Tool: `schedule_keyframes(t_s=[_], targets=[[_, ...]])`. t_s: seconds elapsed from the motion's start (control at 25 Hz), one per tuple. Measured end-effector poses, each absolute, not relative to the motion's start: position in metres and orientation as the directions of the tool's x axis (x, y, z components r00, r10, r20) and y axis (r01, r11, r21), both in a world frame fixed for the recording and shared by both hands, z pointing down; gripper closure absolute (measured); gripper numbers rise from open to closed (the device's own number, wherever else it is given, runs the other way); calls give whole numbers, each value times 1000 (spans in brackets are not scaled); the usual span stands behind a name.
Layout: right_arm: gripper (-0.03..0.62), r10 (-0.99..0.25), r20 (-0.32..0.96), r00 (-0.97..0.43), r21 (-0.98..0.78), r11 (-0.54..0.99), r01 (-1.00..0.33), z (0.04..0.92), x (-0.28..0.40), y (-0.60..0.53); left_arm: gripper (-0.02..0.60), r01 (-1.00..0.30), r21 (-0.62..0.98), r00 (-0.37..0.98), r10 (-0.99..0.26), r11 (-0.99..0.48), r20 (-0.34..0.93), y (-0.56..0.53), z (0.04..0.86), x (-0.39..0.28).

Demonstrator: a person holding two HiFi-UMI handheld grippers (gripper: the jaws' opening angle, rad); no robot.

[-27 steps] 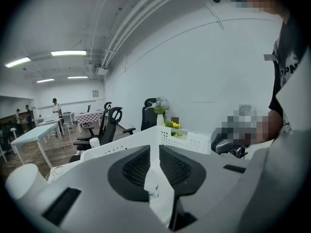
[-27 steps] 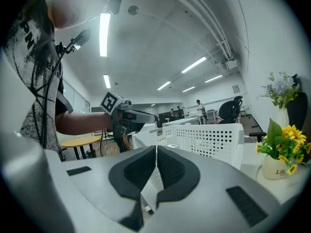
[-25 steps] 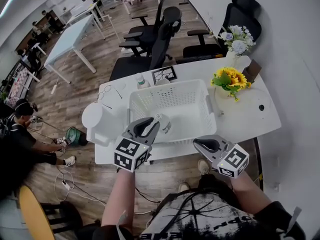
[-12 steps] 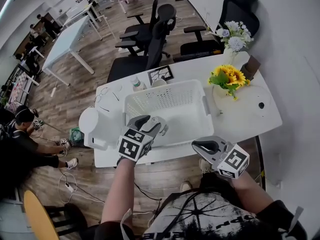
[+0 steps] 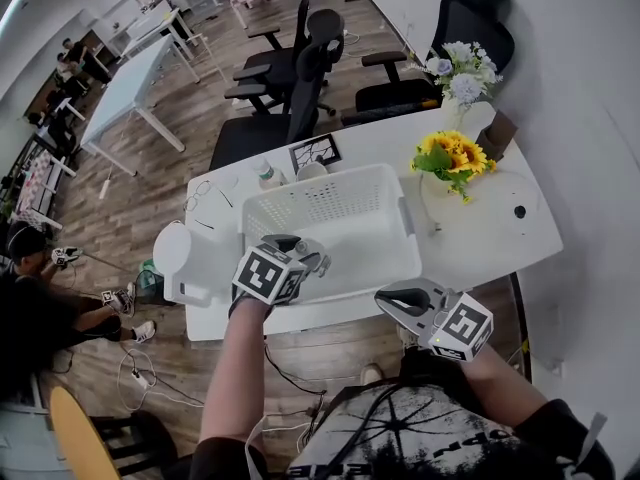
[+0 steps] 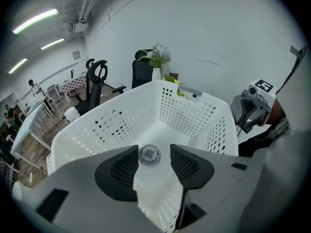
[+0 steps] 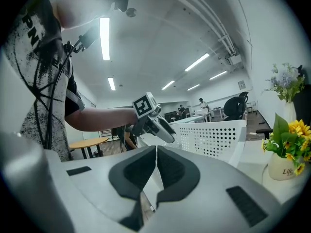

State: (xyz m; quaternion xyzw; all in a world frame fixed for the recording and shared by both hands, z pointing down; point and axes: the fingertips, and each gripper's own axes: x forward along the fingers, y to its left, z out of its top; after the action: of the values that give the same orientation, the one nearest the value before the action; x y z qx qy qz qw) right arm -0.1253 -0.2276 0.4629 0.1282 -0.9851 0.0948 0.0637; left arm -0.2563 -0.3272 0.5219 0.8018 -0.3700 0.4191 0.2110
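Holding the left hand-held gripper (image 6: 154,152), jaws parted, over the white perforated plastic basket (image 5: 325,196) on the white table (image 5: 490,228), sighting a small round white code-printed cap (image 6: 149,154) dead ahead between them, with the closed, empty right hand-held gripper (image 7: 156,154) farther off.

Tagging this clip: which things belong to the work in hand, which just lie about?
In use: left tongs, open; round disc; white basket; right tongs, shut on white sliver.
Lying about: sunflowers; pale flowers; small bottle; glasses; office chairs.
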Motion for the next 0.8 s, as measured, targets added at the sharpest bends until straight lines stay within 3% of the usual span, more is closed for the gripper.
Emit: schedule_keyframes(t_s=[0.24,0.8], targets=[[569,-236,149,-960,-176,949,-261,463,-125,-228,388,-751,-40,299,-393,-659,870,-335,532,-264],[569,-230,153,-961,-178,950,-256,463,-126,-228,428,-703,-29,377,-407,-710,832,-338,525,-250]])
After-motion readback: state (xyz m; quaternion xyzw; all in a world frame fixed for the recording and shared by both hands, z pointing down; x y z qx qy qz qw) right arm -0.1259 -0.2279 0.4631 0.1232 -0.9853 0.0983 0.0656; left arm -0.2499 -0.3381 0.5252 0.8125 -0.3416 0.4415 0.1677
